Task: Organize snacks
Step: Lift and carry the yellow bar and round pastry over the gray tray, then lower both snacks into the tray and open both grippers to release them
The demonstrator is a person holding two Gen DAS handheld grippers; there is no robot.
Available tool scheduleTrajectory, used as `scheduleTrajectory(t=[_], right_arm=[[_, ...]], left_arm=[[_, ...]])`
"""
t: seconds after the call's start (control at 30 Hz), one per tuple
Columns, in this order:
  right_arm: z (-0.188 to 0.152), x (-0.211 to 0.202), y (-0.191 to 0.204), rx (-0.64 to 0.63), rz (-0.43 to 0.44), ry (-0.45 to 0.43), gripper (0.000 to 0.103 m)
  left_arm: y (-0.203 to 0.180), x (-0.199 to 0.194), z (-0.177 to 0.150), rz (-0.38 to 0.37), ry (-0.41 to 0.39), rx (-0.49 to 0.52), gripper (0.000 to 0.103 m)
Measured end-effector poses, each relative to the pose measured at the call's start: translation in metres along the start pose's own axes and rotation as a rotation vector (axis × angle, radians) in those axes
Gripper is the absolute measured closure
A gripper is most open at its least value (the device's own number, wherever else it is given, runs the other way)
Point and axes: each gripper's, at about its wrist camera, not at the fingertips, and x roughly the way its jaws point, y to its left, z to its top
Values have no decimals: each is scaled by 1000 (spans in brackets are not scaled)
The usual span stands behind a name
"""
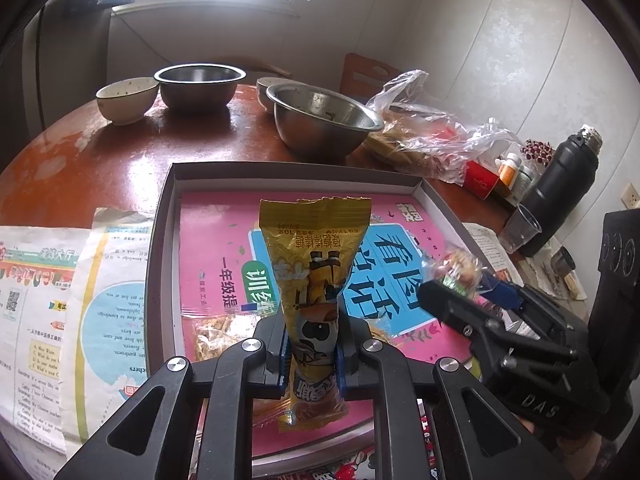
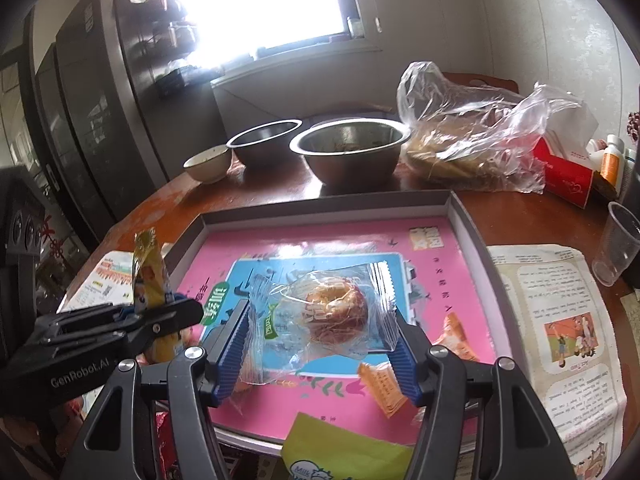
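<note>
Wood, reddish and worn, makes up the round table that both tools hang over. Just ahead of and below their tips sits a shallow grey box, floored with a pink printed sheet, and beyond it stand two steel bowls.

Lower down at the tips, the left gripper is clamped hard on a yellow snack pack, gripping the lower part so the crimped top stands up in front of it. That pack looks light and crinkly; its foil is probably slick, so a hold low on the filled body seems safer than the flat seal.

Across from it, the right gripper is about half open around a clear-wrapped bun, the ribbed blue pads pressing the wrapper's edges. The bun hangs over the box floor, near its middle. I would judge it soft and easily squashed, so pinching the loose film rather than the cake is wise.

Smaller orange packets lie below the right tip.
</note>
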Motion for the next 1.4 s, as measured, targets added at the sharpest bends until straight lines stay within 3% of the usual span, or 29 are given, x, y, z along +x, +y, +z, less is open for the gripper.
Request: scheduleTrajectory(t=[0.4,1.4], right_arm=[[-15,7,14,-56,15,63,40],[-29,2,16,-67,19,95,38]], left_arm=[[0,4,0,-4,15,1,86],[0,8,-1,-3,27,4,86]])
